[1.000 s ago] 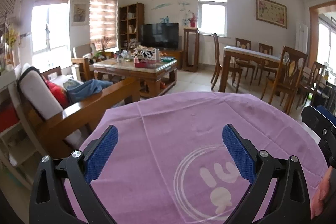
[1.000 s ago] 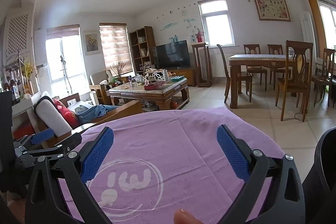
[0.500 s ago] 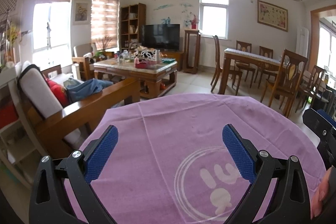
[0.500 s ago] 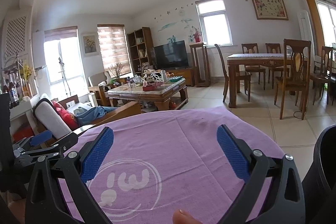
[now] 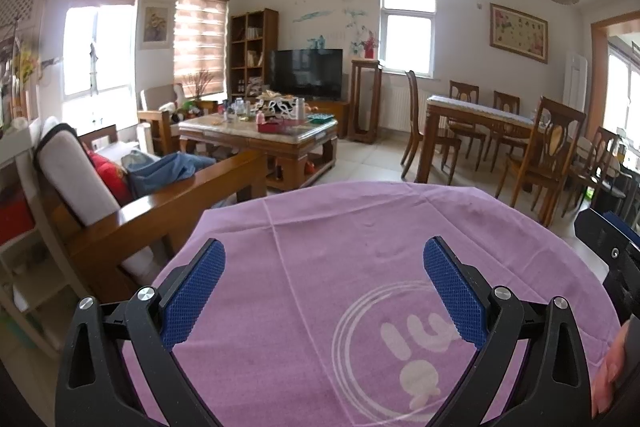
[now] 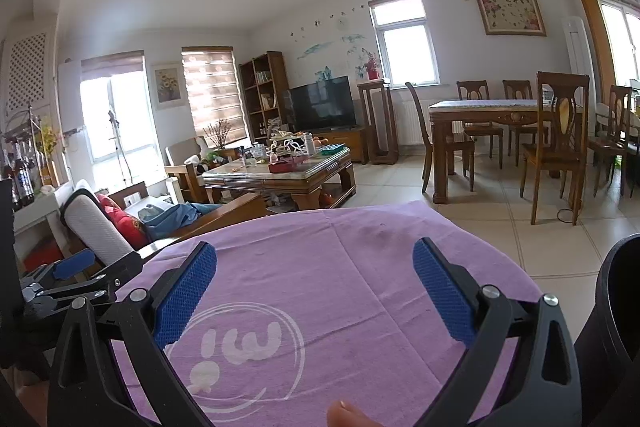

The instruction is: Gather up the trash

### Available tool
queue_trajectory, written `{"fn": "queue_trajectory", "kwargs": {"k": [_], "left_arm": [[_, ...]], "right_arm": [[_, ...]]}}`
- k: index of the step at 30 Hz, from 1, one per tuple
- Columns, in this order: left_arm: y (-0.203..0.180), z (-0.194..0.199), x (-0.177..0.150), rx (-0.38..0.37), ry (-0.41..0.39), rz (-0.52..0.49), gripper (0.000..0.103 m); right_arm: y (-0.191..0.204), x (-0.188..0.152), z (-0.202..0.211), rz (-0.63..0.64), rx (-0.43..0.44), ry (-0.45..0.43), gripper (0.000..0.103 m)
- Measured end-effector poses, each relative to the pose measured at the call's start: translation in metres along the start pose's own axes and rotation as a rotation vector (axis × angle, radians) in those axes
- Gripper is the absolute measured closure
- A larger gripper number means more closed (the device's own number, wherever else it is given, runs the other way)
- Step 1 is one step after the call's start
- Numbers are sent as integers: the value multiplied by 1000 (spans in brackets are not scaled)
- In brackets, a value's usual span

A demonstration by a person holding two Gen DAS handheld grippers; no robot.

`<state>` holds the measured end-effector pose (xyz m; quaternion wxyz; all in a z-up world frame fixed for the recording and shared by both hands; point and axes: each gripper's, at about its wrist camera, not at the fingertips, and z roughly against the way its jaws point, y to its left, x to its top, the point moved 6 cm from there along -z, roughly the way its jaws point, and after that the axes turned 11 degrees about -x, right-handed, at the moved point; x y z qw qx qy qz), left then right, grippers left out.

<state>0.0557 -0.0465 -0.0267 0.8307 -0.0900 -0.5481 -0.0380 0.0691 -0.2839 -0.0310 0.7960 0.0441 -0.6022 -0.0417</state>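
My left gripper point(image 5: 324, 259) hangs open above a round table under a purple cloth point(image 5: 340, 239), nothing between its blue pads point(image 5: 194, 293). My right gripper point(image 6: 314, 261) is open too, over the same purple cloth point(image 6: 328, 259), its blue pads point(image 6: 438, 291) bare. No loose trash shows on the cloth. A black bin point(image 6: 618, 311) stands at the table's right edge in the right wrist view. The other gripper point(image 6: 76, 269) shows at the left edge of that view, and at the right edge point(image 5: 612, 243) of the left wrist view.
A wooden sofa point(image 5: 140, 195) with cushions and blue clothing stands left of the table. Beyond lie a cluttered coffee table point(image 5: 260, 135), a television point(image 5: 306, 73), and a dining table point(image 5: 480, 119) with chairs. A fingertip point(image 6: 348, 413) shows at the bottom.
Both views have tilted slightly, so the room sits a little differently in frame. Both grippers stay open over the cloth.
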Motion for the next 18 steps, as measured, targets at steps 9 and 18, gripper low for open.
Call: {"fn": "queue_trajectory", "kwargs": {"k": [9,18], "left_arm": [[-4,3,0,-2,-4,10,5],[-8,3,-2,-13,7,17,5]], "right_arm": [[-2,-1,-1,-4,-4,1,5],[-3,0,-1,-5,-3,2,5]]}}
